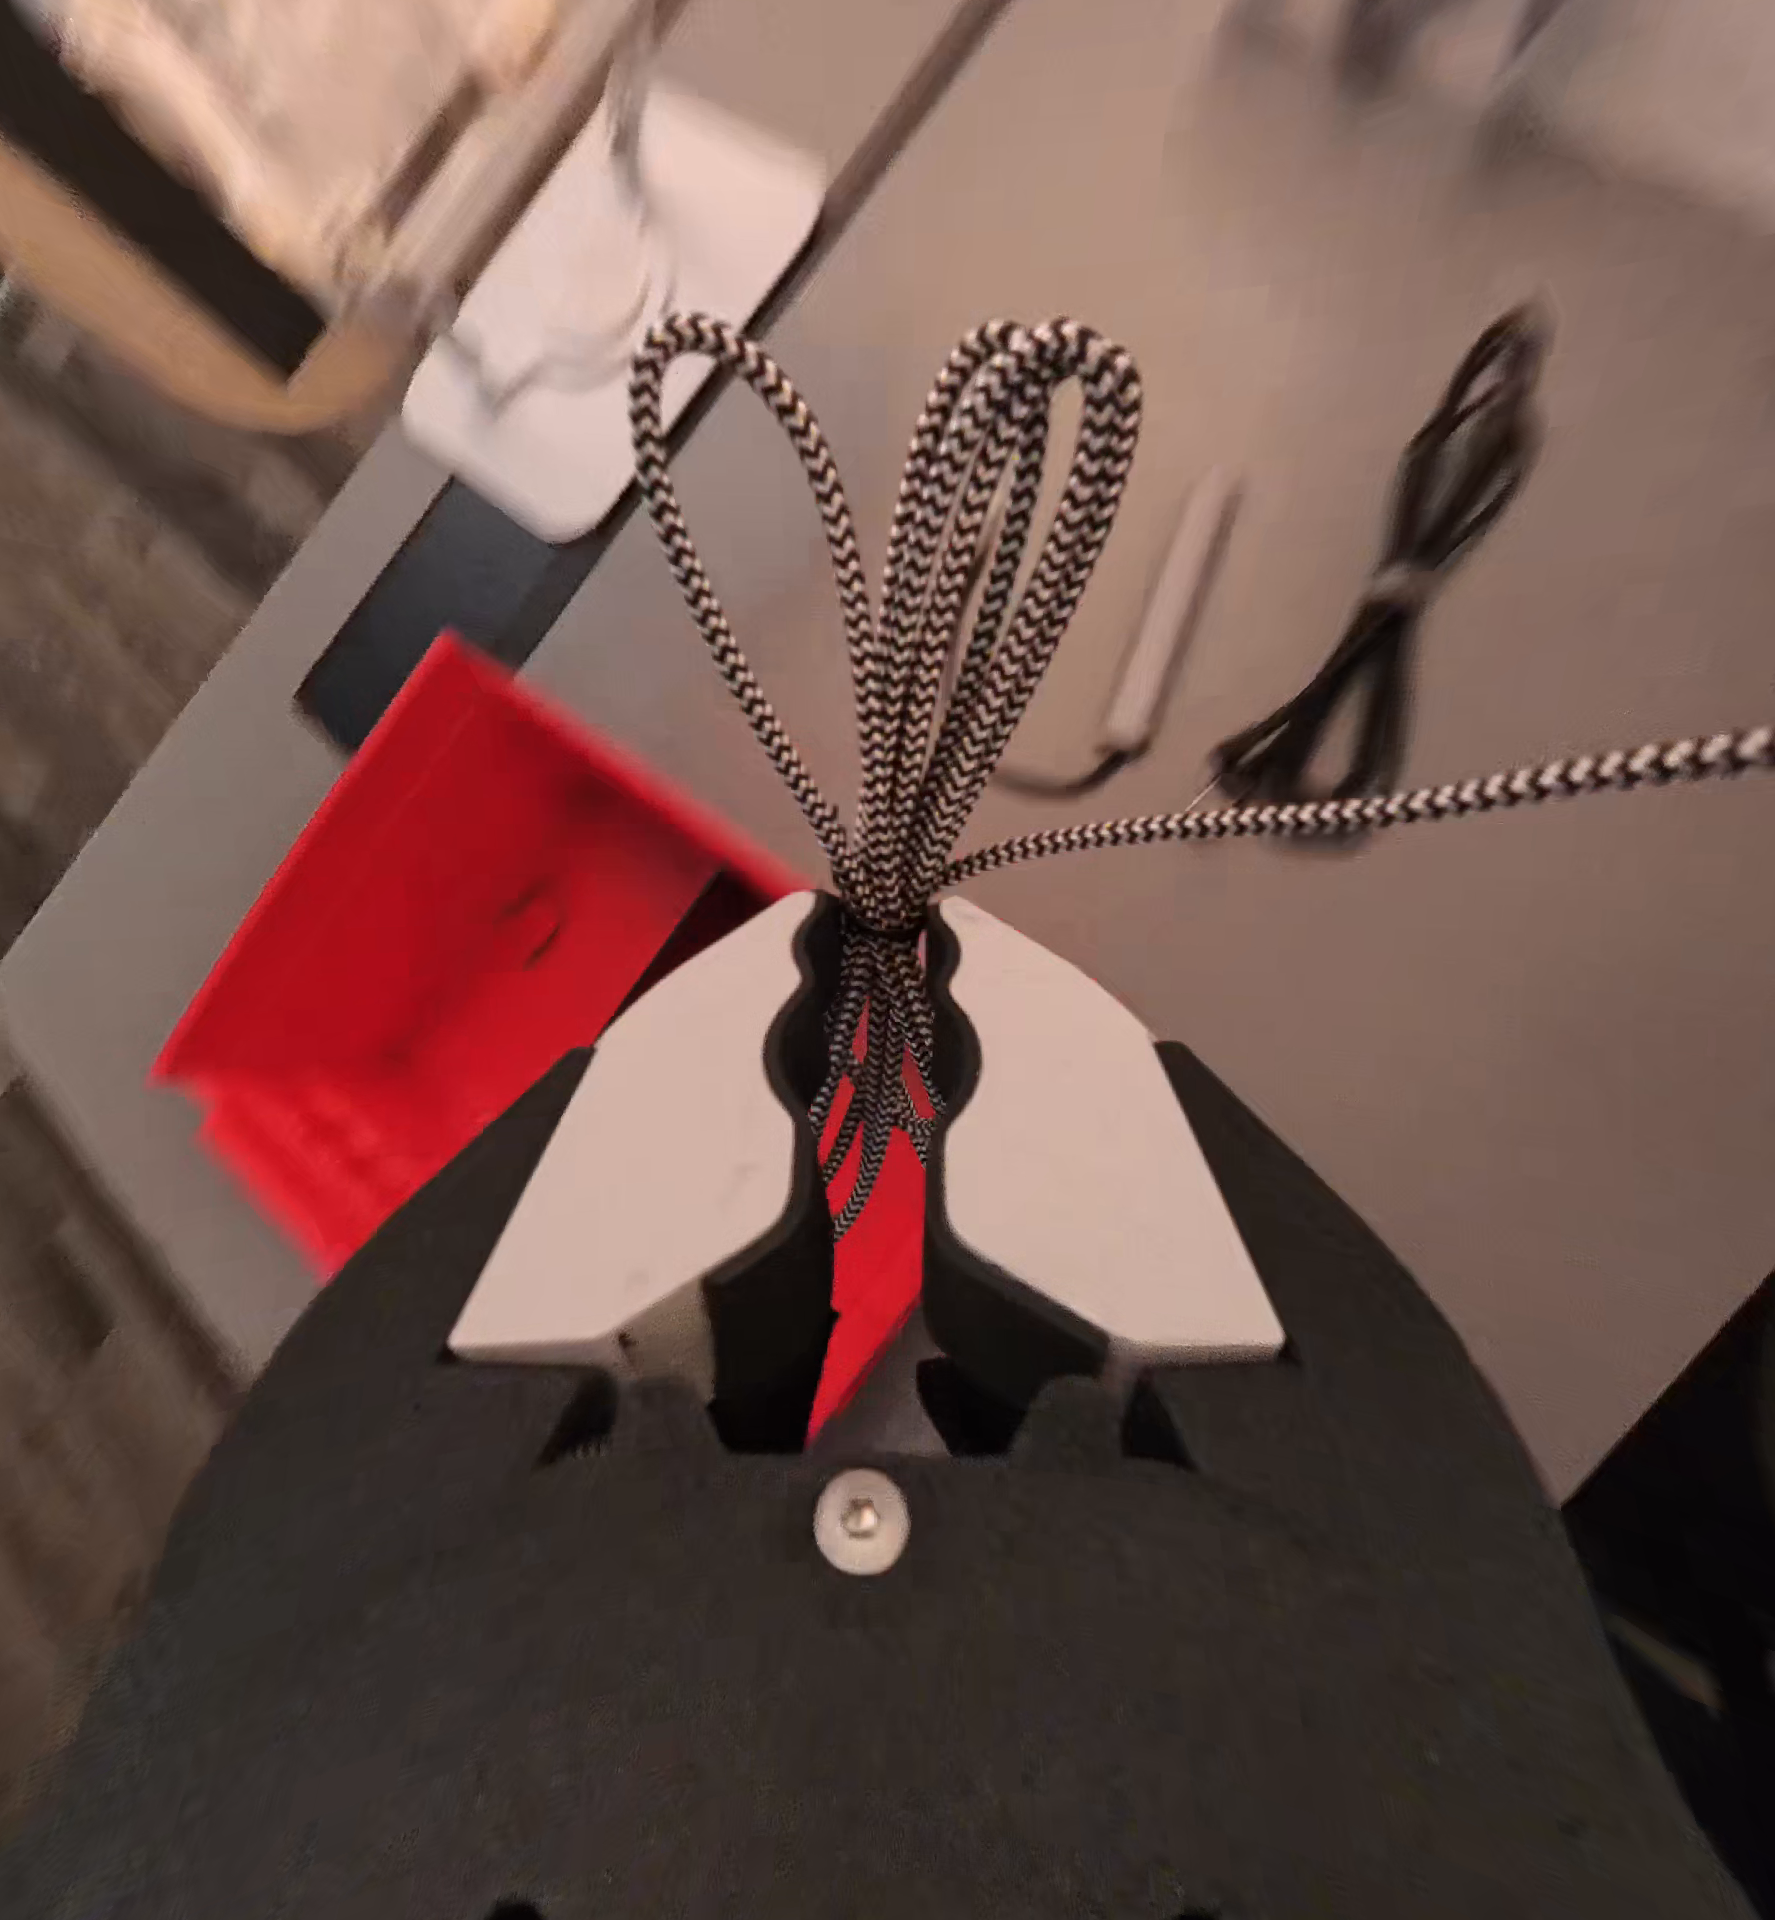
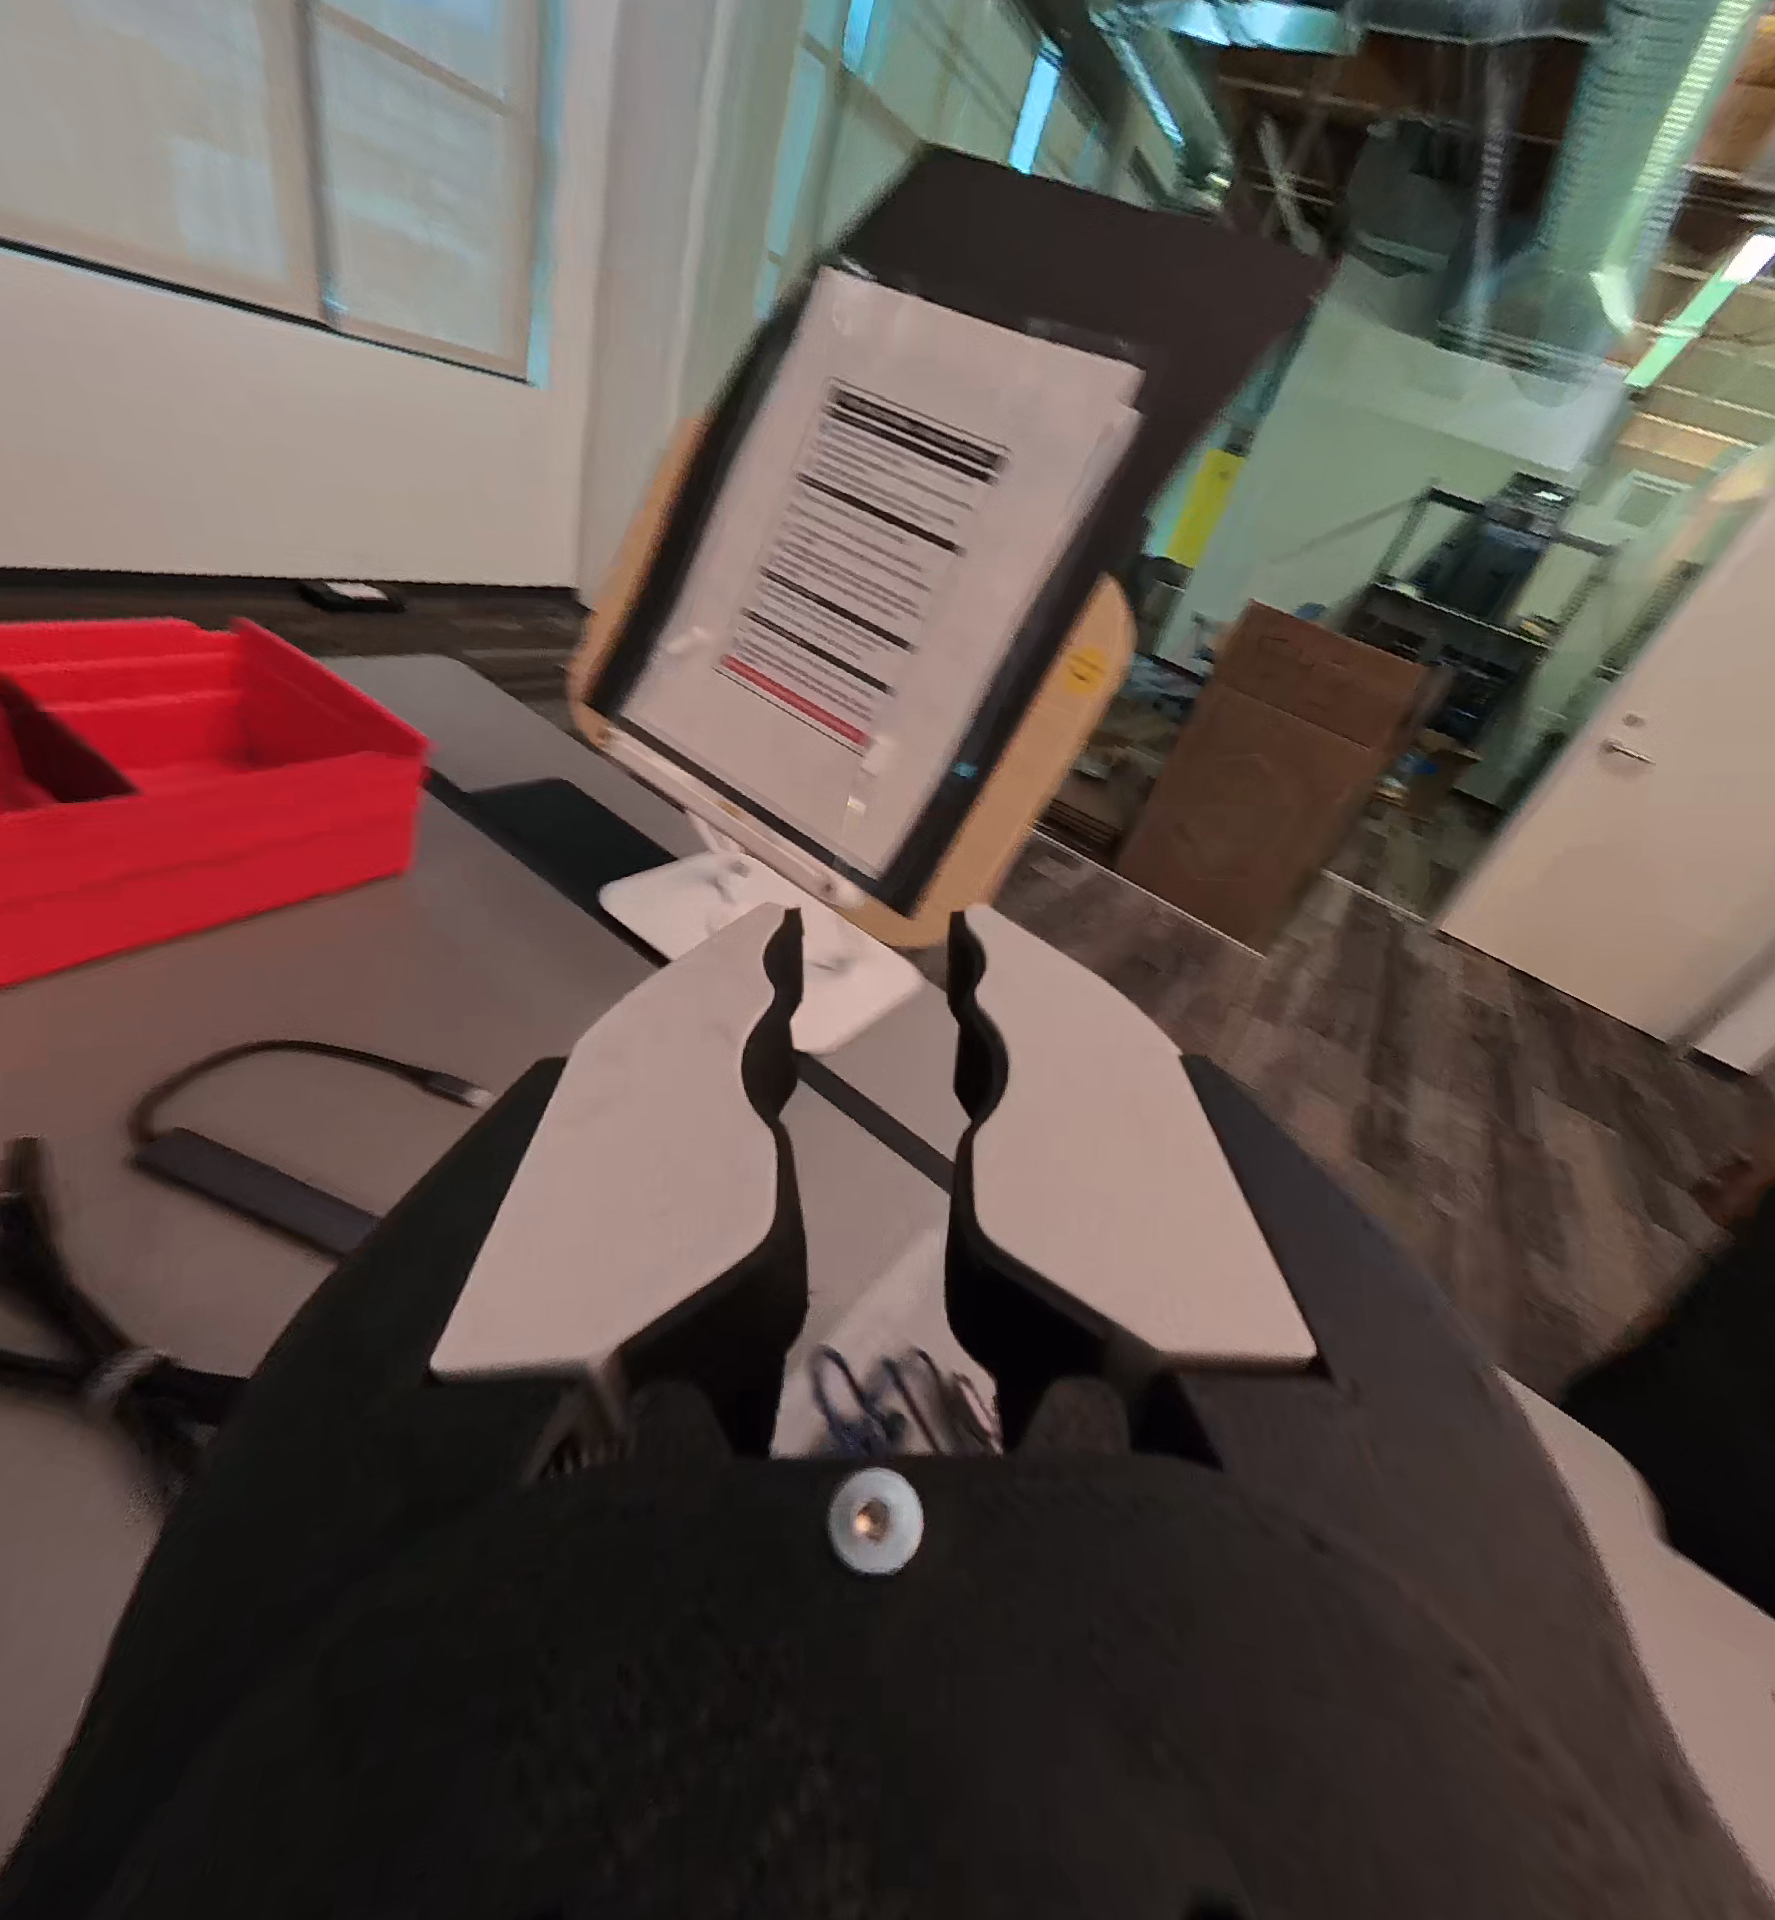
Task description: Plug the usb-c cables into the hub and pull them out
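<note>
Currently left gripper (image 1: 878, 914) clamped on bundled braided black-and-white cable (image 1: 966, 582), loops fanned beyond fingertips, one strand led off rightward. Red tray (image 1: 426, 935) seen below on grey table (image 1: 1278, 1091). Hub (image 1: 1169, 613) and black cable bundle (image 1: 1402, 592) lying beyond, blurred. Right gripper (image 2: 867, 935) held apart, nothing between fingers, raised above table; hub (image 2: 259, 1184) lying left of it, near red tray (image 2: 187, 790).

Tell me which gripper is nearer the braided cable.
Left. The left gripper is shut on the braided cable, its loops sticking out past the fingertips. The right gripper is open and empty, with no braided cable in its view.
</note>
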Motion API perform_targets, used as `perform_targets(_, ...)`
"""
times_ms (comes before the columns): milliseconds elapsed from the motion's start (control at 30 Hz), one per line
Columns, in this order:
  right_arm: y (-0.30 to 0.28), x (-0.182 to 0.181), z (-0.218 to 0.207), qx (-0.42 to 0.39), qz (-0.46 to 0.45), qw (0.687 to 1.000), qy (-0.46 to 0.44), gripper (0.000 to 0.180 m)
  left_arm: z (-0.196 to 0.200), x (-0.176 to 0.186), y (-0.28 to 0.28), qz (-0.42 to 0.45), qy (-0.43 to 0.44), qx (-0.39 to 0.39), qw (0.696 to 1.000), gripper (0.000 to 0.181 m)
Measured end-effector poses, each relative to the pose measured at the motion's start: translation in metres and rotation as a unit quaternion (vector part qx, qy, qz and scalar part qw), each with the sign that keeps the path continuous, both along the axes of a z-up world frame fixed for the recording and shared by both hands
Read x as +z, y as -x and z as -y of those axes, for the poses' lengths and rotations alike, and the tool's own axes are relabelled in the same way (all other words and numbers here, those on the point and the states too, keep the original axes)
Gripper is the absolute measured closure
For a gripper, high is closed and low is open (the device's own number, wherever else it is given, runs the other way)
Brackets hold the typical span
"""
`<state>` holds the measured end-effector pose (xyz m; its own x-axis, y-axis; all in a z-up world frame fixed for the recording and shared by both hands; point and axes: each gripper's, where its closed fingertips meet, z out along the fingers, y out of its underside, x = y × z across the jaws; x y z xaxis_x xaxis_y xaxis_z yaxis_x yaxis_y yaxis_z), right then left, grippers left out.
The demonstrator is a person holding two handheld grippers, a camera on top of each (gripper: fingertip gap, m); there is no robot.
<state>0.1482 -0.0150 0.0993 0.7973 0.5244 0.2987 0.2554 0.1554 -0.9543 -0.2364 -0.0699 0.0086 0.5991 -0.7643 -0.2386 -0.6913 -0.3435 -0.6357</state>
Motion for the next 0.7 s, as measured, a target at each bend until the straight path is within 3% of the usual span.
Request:
perform_targets(33,0.009,0.001,0.003,0.017,-0.003,1.0,0.001,0.153,0.005,-0.001,-0.027,0.031,-0.005,-0.019,0.999,0.166)
perform_targets(167,0.057,-0.003,0.013,0.116,-0.01,0.993,0.015,0.15,0.042,-0.015,-0.141,0.213,0.025,-0.141,0.966,0.166)
perform_targets(300,0.107,-0.013,0.044,0.285,-0.044,0.955,0.067,0.147,0.071,0.005,-0.205,0.372,0.078,-0.259,0.888,0.166)
perform_targets(433,0.134,-0.014,0.064,0.406,-0.106,0.899,0.121,0.147,0.073,0.033,-0.228,0.421,0.07,-0.345,0.836,0.166)
perform_targets(600,0.152,-0.002,0.08,0.494,-0.185,0.833,0.164,0.149,0.104,0.057,-0.229,0.475,0.118,-0.469,0.735,0.166)
perform_targets(700,0.165,-0.002,0.094,0.532,-0.187,0.806,0.18,0.149,0.103,0.057,-0.221,0.494,0.137,-0.483,0.71,0.166)
